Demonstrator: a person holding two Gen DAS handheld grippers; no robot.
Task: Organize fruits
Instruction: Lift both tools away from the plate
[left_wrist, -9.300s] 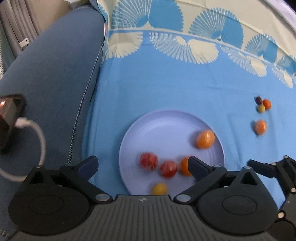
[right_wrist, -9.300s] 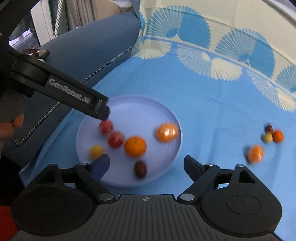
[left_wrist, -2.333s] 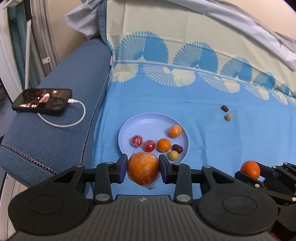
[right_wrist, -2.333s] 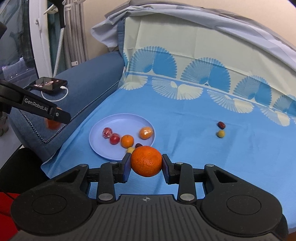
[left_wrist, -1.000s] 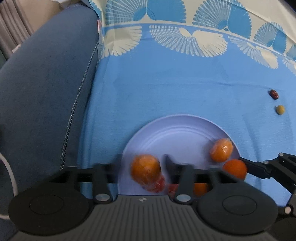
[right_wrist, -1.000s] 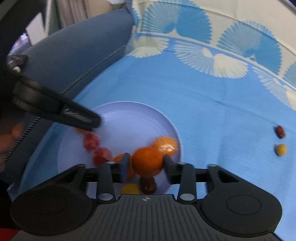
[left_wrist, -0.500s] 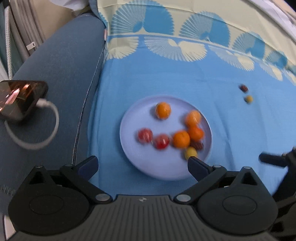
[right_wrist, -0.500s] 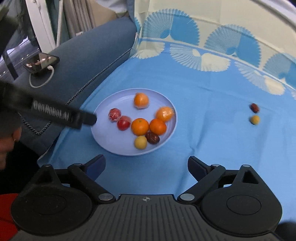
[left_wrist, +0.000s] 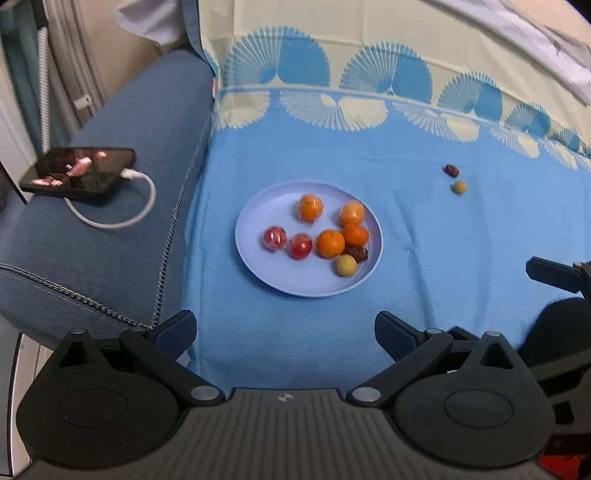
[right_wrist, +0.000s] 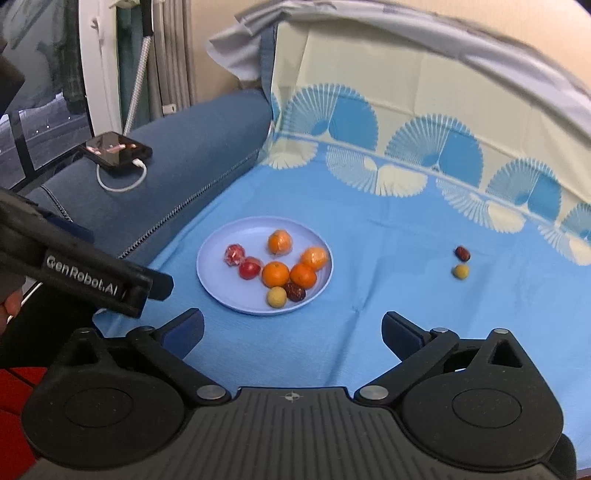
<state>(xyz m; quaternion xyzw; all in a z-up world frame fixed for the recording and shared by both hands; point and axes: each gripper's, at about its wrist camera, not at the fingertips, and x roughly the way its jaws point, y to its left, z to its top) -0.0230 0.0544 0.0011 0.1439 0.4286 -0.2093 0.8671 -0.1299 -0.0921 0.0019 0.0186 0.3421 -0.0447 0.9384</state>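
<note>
A lilac plate (left_wrist: 258, 206) (right_wrist: 218, 291) lies on the blue cloth and holds several fruits: oranges (left_wrist: 330, 243) (right_wrist: 275, 274), two red wrapped fruits (left_wrist: 274, 238) (right_wrist: 234, 254), a yellow fruit (left_wrist: 346, 265) (right_wrist: 276, 297) and a dark date (left_wrist: 357, 254) (right_wrist: 295, 291). A second date (left_wrist: 451, 170) (right_wrist: 462, 253) and a second yellow fruit (left_wrist: 459, 187) (right_wrist: 460, 272) lie on the cloth to the right. My left gripper (left_wrist: 284, 330) is open and empty, near side of the plate. My right gripper (right_wrist: 291, 334) is open and empty too.
A phone (left_wrist: 75, 173) (right_wrist: 114, 149) on a white cable lies on the blue sofa arm at the left. The patterned cloth rises at the back. The left gripper's finger (right_wrist: 92, 282) crosses the right wrist view; the right gripper's finger (left_wrist: 554, 275) shows in the left view.
Both grippers have let go of their oranges onto the plate, opened, and drawn back and up from it. The plate now holds two more oranges.
</note>
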